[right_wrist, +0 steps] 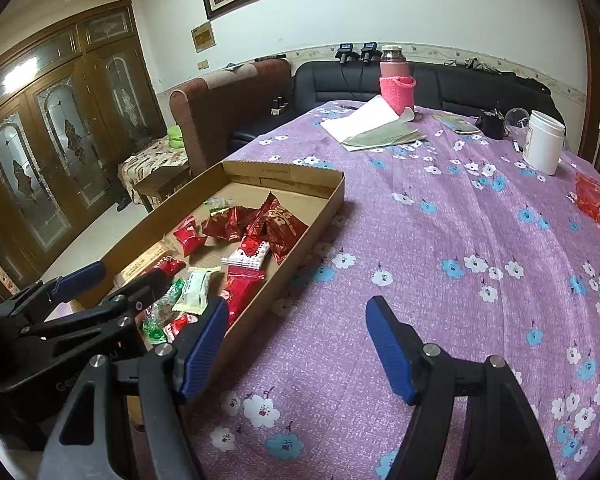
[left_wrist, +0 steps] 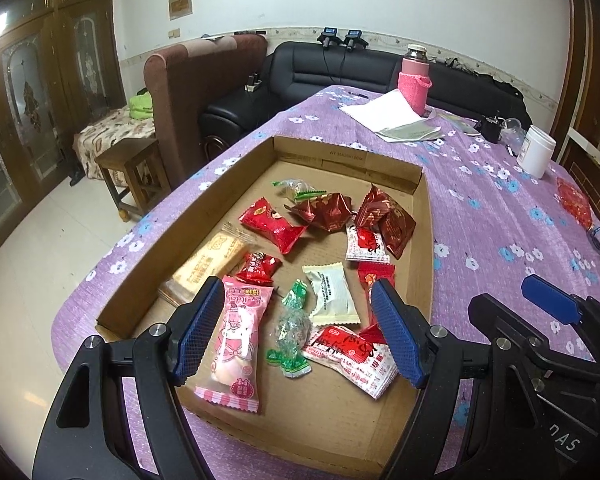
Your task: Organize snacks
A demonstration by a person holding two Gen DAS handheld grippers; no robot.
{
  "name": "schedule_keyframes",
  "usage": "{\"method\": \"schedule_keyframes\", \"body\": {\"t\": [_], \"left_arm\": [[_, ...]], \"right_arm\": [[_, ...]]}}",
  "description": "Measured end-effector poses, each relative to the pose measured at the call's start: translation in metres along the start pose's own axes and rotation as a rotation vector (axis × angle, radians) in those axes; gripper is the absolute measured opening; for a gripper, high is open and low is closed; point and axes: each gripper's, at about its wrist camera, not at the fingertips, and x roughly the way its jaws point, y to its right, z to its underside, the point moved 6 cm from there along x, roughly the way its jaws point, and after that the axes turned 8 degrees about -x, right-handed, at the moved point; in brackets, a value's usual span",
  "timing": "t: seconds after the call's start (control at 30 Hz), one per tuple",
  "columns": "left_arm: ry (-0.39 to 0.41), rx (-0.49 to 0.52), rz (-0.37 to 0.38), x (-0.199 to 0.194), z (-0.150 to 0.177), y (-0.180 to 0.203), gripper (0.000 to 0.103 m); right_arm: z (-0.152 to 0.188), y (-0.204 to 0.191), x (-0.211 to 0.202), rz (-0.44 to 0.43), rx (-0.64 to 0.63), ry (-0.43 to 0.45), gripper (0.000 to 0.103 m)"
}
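A shallow cardboard box (left_wrist: 418,248) (right_wrist: 324,208) on the purple flowered tablecloth holds several wrapped snacks. Among them are a pink packet (left_wrist: 236,340), a green-wrapped candy (left_wrist: 292,330), a cream packet (left_wrist: 332,294), red packets (left_wrist: 272,224) and dark red ones (left_wrist: 386,220) (right_wrist: 278,220). My left gripper (left_wrist: 300,332) hovers open over the near end of the box, the green candy and pink packet showing between its fingers, nothing gripped. My right gripper (right_wrist: 296,350) stands open over bare tablecloth just right of the box, empty. A red packet (right_wrist: 596,200) (left_wrist: 574,200) lies on the cloth at far right.
At the table's far end stand a pink-sleeved flask (right_wrist: 396,80), papers (right_wrist: 372,128), a white jar (right_wrist: 544,142) and small dark items (right_wrist: 492,124). Sofas (right_wrist: 440,80), a stool (left_wrist: 132,172) and a wooden cabinet (right_wrist: 60,152) lie beyond the table's left edge.
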Motion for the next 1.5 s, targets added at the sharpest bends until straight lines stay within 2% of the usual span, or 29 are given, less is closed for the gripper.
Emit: {"method": "schedule_keyframes", "body": {"t": [0.47, 0.87, 0.97, 1.17, 1.2, 1.27, 1.37, 1.5], "left_arm": [[-0.038, -0.011, 0.014, 0.008, 0.003, -0.001, 0.077], [-0.012, -0.018, 0.004, 0.005, 0.001, -0.004, 0.077], [0.053, -0.03, -0.02, -0.006, -0.004, -0.008, 0.077], [0.345, -0.092, -0.112, -0.068, -0.021, -0.025, 0.078], [0.389, -0.099, -0.129, -0.077, -0.02, -0.028, 0.08], [0.443, -0.086, -0.175, -0.084, -0.02, -0.029, 0.099], [0.399, -0.053, -0.18, -0.076, -0.019, -0.027, 0.1], [0.247, -0.13, -0.067, -0.056, -0.015, -0.034, 0.1]], "right_arm": [[0.002, 0.003, 0.002, 0.009, 0.011, -0.01, 0.075], [0.002, 0.002, 0.002, 0.008, 0.01, -0.011, 0.076], [0.002, 0.003, 0.002, 0.012, 0.009, -0.009, 0.077], [0.002, 0.006, -0.003, 0.021, 0.009, 0.006, 0.077], [0.001, 0.005, -0.003, 0.022, 0.008, 0.008, 0.077], [0.001, 0.003, -0.005, 0.02, 0.003, 0.012, 0.077], [0.0, -0.002, -0.009, 0.022, -0.022, 0.025, 0.077], [0.0, -0.013, -0.015, 0.045, -0.079, 0.043, 0.078]]}}
